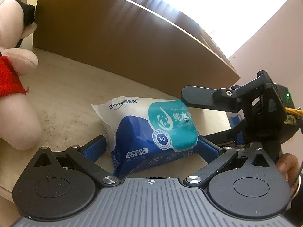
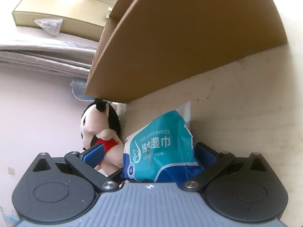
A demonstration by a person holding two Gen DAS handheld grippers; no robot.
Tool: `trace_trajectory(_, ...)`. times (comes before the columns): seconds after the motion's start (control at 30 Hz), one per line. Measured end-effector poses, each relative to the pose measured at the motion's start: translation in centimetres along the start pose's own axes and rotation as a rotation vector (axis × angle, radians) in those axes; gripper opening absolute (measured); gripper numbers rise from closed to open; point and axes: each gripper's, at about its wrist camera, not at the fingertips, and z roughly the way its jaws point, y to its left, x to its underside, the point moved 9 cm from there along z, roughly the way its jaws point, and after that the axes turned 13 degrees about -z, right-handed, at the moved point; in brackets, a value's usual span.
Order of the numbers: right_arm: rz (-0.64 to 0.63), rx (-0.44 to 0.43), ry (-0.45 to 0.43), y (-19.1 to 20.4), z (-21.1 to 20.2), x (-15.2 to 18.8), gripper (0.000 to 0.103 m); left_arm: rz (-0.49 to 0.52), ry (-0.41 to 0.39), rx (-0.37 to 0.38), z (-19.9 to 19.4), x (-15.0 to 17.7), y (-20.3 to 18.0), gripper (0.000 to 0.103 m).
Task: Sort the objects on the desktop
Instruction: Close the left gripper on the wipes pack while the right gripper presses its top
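Observation:
A blue, teal and white pack of wet wipes [image 1: 151, 132] lies on the pale table [image 1: 66, 94], just in front of a brown cardboard box [image 1: 132, 37]. My left gripper [image 1: 151, 148] is open with the pack between its blue pads; a small gap shows at the left pad. My right gripper [image 1: 195, 116] comes in from the right, one black finger over the pack's far end. In the right wrist view that gripper [image 2: 149, 155] is open around the pack [image 2: 161, 147], whose side rests against the right pad. A plush toy [image 2: 100, 126] in red clothes sits beyond the left pad.
The plush toy [image 1: 15, 75] fills the left edge of the left wrist view. The cardboard box [image 2: 189, 37] towers behind the pack. Off the table lie a flat beige box [image 2: 56, 15] with a plastic packet [image 2: 49, 25] and grey folded fabric [image 2: 37, 56]. A hand [image 1: 287, 166] holds the right gripper.

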Motion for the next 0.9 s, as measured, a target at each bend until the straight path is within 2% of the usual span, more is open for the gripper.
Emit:
trace_trajectory(0.1,-0.077,0.048,-0.063,0.7,-1.0,-0.4,0.103,0.016,-0.001,0.002,0.1,0.1,-0.1,0.103)
trace_trajectory(0.23,-0.224,0.156,-0.129,1.8,-2.4,-0.7,0.103,0.022,0.000,0.006,0.2,0.2,-0.1,0.103)
trace_trajectory(0.43,-0.385,0.242,-0.103,2.9,-2.4,-0.1,0.103,0.011,-0.023,0.019,0.3,0.4,0.0,0.103)
trace_trajectory(0.63,-0.408,0.311,-0.085,2.5,-2.3,-0.1,0.103,0.025,-0.025,0.018,0.5,0.5,0.0,0.103)
trace_trajectory(0.9,-0.276,0.225,-0.045,1.3,-1.3,0.2,0.103,-0.007,-0.016,0.014,1.0,0.4,0.0,0.103)
